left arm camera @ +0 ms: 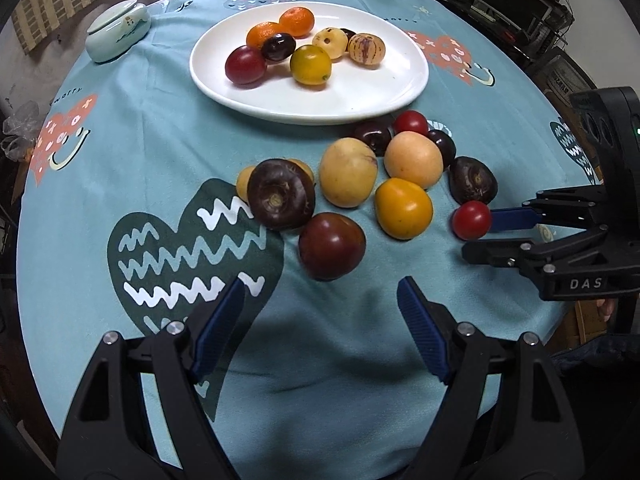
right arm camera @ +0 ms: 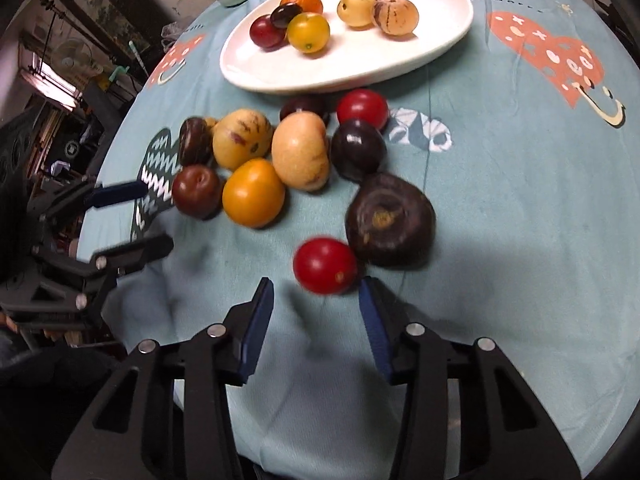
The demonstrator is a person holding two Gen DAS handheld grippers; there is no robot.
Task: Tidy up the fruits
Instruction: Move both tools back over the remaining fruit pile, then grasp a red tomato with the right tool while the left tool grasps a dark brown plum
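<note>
Crowded close behind by dark purple fruit, with white plate beyond on tabletop. Small red tomato just ahead of right tongs, narrowed, not gripping. Left tongs wide, empty.

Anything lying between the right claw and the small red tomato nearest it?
Nothing: in the right wrist view only bare tablecloth separates the open right claw from the small red tomato at its tips.
</note>
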